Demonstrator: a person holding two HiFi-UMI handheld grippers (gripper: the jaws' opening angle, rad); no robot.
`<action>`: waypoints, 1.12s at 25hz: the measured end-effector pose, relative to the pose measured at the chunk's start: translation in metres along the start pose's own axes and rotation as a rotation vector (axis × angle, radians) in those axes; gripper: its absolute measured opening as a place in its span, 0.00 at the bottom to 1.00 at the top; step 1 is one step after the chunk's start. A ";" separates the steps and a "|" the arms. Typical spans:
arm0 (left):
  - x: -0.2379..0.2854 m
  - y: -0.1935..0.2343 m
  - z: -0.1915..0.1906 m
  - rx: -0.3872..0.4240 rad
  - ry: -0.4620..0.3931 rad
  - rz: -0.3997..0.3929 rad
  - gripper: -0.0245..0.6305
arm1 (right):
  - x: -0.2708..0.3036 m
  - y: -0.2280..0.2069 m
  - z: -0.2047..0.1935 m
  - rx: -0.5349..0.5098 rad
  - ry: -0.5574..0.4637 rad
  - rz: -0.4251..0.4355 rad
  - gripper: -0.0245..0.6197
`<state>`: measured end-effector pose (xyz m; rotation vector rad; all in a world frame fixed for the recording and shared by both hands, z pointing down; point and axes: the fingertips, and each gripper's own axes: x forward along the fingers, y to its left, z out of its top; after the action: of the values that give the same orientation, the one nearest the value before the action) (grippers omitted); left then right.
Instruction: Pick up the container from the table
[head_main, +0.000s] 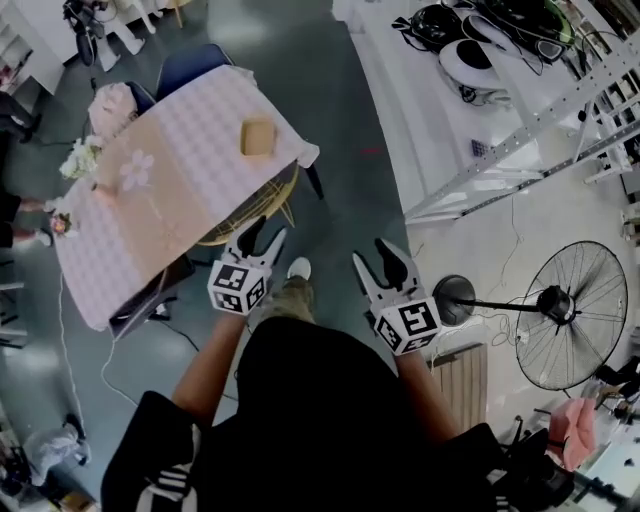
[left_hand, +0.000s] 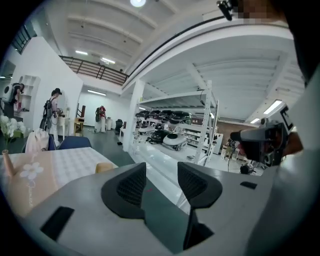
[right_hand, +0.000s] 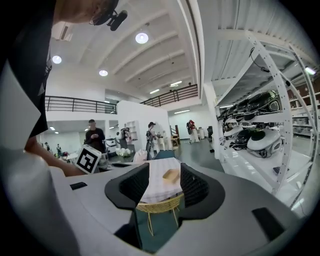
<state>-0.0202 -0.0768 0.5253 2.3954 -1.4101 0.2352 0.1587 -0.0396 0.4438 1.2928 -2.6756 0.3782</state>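
Clearly both grippers were empty: the left gripper (head_main: 262, 232) and the right gripper (head_main: 377, 257) each had jaws spread apart with nothing between them. The container (head_main: 257, 137) lay flat on the bench (head_main: 180, 170), well ahead of both and framed far beyond the right jaws. Closing that gap first, then coming in low across its sides, seemed wisest. It looked nearly square, so its long axis could not be told.
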 end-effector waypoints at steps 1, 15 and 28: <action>0.014 0.012 -0.001 -0.008 0.021 -0.005 0.31 | 0.017 -0.007 0.005 0.003 0.010 0.000 0.31; 0.180 0.168 -0.043 0.031 0.281 -0.075 0.32 | 0.207 -0.070 0.033 0.087 0.093 -0.078 0.31; 0.269 0.233 -0.128 0.088 0.544 -0.058 0.34 | 0.253 -0.107 0.029 0.088 0.166 -0.178 0.31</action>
<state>-0.0868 -0.3501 0.7778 2.1930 -1.0895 0.8732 0.0860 -0.3014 0.4934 1.4416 -2.4108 0.5583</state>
